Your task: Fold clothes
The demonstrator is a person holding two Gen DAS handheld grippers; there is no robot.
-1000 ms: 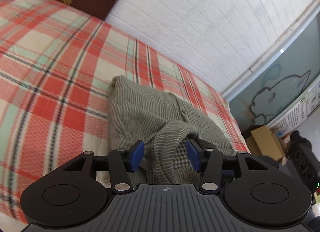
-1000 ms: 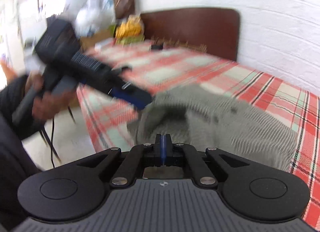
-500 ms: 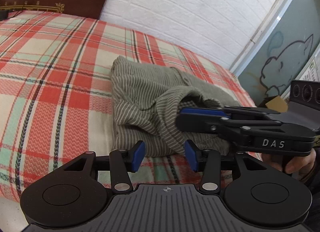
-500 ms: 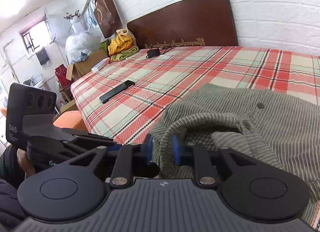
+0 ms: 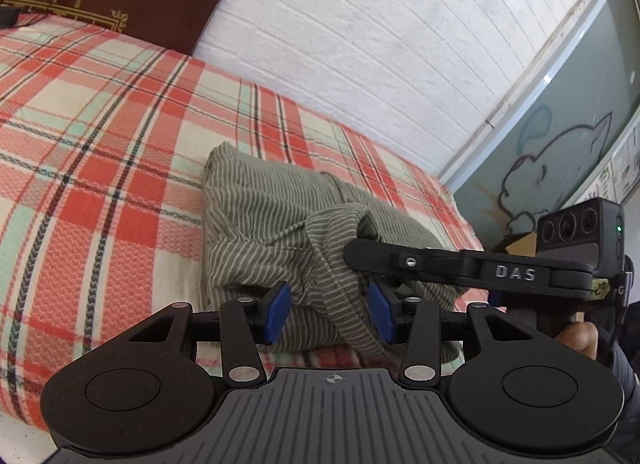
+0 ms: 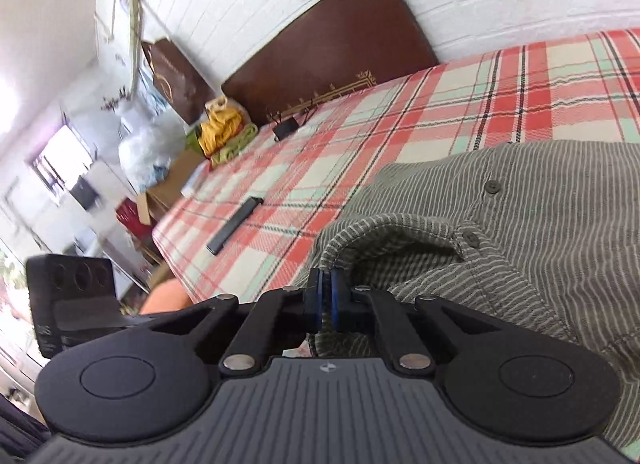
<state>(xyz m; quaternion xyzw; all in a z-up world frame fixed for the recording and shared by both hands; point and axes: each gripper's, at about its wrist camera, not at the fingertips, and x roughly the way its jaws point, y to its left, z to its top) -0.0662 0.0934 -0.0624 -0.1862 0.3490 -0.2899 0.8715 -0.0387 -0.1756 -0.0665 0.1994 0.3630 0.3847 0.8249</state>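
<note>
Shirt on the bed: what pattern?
Olive-grey with thin pale stripes, dark buttons; shirt shows best in the right wrist view.

We cannot tell whether the right gripper (image 6: pixel 326 298) pinches the striped shirt's (image 6: pixel 520 232) collar; its pads hide it.

Premises: a lived-in bedroom in a home. A bed (image 5: pixel 100 152) with a red, cream and mint plaid cover fills most of the room, set against a white-painted brick wall (image 5: pixel 360 44) with a dark brown headboard (image 6: pixel 328 52) trimmed in gold. Beyond the bed's far side, household clutter: a brown paper bag (image 6: pixel 176 80) hanging on the wall, a pile of yellow and green cloth (image 6: pixel 224 132), cardboard boxes (image 6: pixel 168 188), white plastic bags. A small window (image 6: pixel 52 164) admits daylight. A cartoon drawing (image 5: pixel 552 168) marks a grey-green panel at the bed's other end.
</note>
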